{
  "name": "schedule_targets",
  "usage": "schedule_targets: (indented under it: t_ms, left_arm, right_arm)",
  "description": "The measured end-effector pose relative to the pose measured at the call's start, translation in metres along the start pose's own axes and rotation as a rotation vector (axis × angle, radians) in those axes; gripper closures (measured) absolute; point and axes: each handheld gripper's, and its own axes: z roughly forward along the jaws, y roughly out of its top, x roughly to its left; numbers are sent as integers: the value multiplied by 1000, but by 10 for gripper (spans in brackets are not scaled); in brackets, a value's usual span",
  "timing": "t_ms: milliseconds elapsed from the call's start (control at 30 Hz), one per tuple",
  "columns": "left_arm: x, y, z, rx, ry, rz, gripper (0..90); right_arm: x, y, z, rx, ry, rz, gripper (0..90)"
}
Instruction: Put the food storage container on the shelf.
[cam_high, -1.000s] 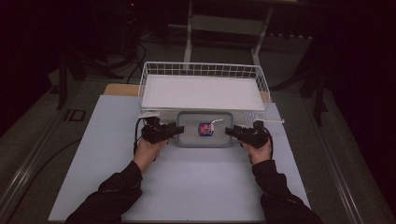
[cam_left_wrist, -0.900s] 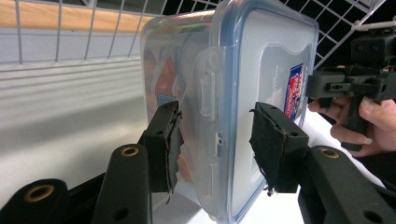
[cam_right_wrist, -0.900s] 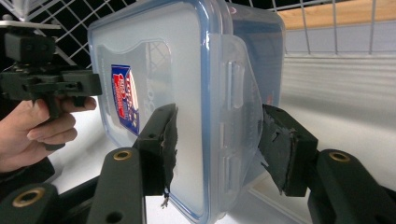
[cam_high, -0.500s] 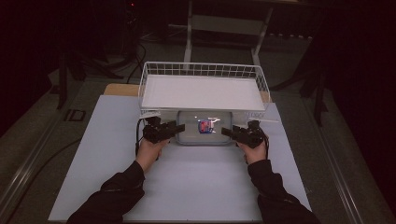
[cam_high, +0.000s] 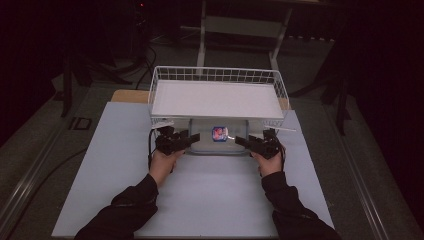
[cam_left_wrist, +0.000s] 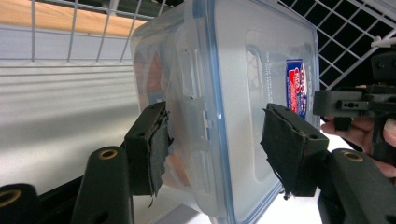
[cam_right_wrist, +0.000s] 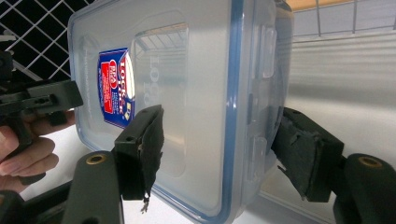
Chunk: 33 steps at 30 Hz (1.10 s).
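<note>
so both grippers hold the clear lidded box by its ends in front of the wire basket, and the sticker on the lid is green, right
Not quite: the sticker is blue and red, not green, as the right gripper view shows. The rest stands: the left gripper and the right gripper hold the clear lidded box by its ends, in front of the wire basket.

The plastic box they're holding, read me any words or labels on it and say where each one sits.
"LOCK" shows in part on the blue and red sticker on the box lid; its smaller print is too blurred to read.
Raised lettering moulded into the lid beside the sticker: too faint to read.
No other text is legible.
</note>
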Motion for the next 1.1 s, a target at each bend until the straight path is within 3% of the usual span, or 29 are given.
schedule_targets:
  t_ms: [200,333,567,633,767,800,933,1033,1100]
  left_arm:
    - [3,1,4,-3,-5,-18,396]
    - [6,0,7,-3,-15,-82,387]
    - [10,-3,15,-8,8,-103,308]
    - [10,-4,16,-9,0,-133,308]
    - [8,-3,17,-8,27,-102,317]
    - [9,-2,16,-13,23,-100,315]
    - [8,-1,16,-3,36,-90,310]
    - [4,-2,14,-14,9,-128,308]
    - [2,-2,10,-21,-6,-118,300]
  right_arm:
    - [3,3,4,7,-31,12,311]
    - [3,4,6,-2,-43,42,304]
    - [5,4,11,-2,-68,96,263]
    - [4,4,12,-5,-64,110,257]
    - [3,4,17,20,-67,120,159]
    - [2,3,19,28,-64,148,138]
    - [0,3,21,23,-57,157,139]
    - [0,2,20,23,-56,152,139]
    - [0,1,18,25,-61,155,139]
